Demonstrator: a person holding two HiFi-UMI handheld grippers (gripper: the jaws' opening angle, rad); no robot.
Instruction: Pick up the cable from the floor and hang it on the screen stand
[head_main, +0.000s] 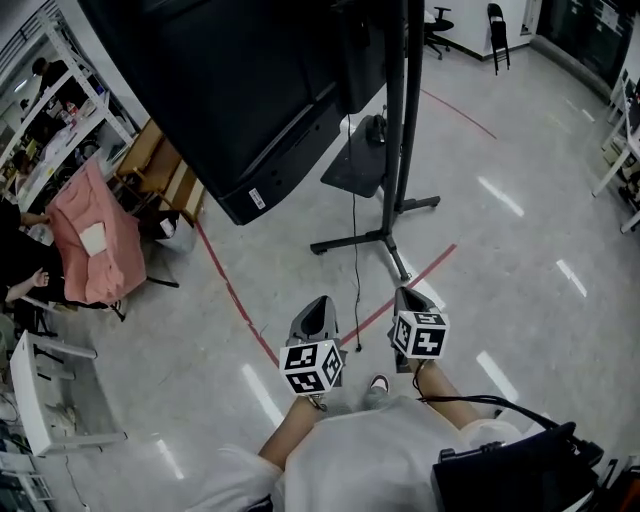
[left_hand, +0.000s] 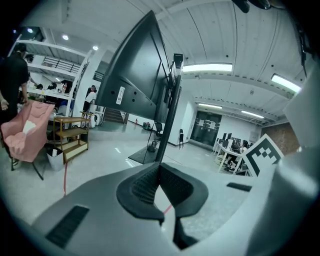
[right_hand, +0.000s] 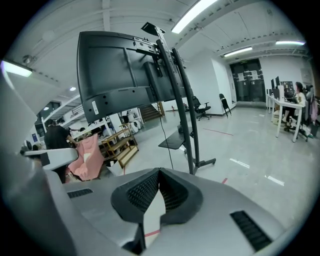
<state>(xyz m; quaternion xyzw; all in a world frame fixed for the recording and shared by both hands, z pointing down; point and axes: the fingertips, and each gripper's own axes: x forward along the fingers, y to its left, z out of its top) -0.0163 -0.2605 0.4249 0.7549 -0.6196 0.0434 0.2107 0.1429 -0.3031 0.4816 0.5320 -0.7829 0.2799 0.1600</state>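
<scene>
Holding the left gripper (head_main: 318, 306) and the right gripper (head_main: 404, 296) side by side above the floor (head_main: 520, 260). Fingers (left_hand: 142, 187) of each closed tip to tip, gripping nothing. Facing the screen stand (head_main: 398, 150). Thin black cable (head_main: 354, 250) hanging from the screen (head_main: 250, 80) down to the floor, lower end seen between both grippers.

Glossy polished floor (head_main: 520, 250), streaked with light reflections. Matt black metal on the screen stand (head_main: 402, 120); dark satin plastic on the screen (head_main: 230, 90) at twelve o'clock. Soft pink cloth (head_main: 95, 235) at nine. Bare wooden shelf unit (head_main: 162, 168) at ten. Matt grey plastic on the left gripper (left_hand: 160, 169), with ribbed black pads (left_hand: 142, 187).
</scene>
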